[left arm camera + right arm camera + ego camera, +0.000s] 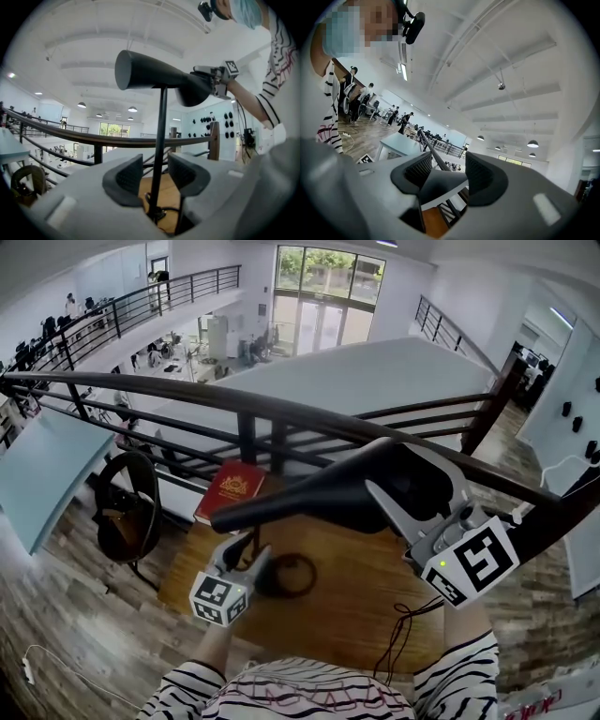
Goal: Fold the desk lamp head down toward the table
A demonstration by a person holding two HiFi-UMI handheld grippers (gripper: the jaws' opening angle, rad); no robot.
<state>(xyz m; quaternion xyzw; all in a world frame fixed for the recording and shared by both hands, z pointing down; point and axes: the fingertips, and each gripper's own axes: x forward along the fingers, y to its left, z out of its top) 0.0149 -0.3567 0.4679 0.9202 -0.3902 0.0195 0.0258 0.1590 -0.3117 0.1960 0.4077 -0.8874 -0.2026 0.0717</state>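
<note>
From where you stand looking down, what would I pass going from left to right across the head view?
A round black object → red book → right hand-held gripper, closed on the lamp head. I skip the left hand-held gripper: it overlaps the book.

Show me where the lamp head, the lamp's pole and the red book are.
lamp head (309,501), head view, the middle of its dark shell.
lamp pole (159,140), left gripper view, midway up the thin black rod.
red book (232,489), head view, the centre of its cover.
</note>
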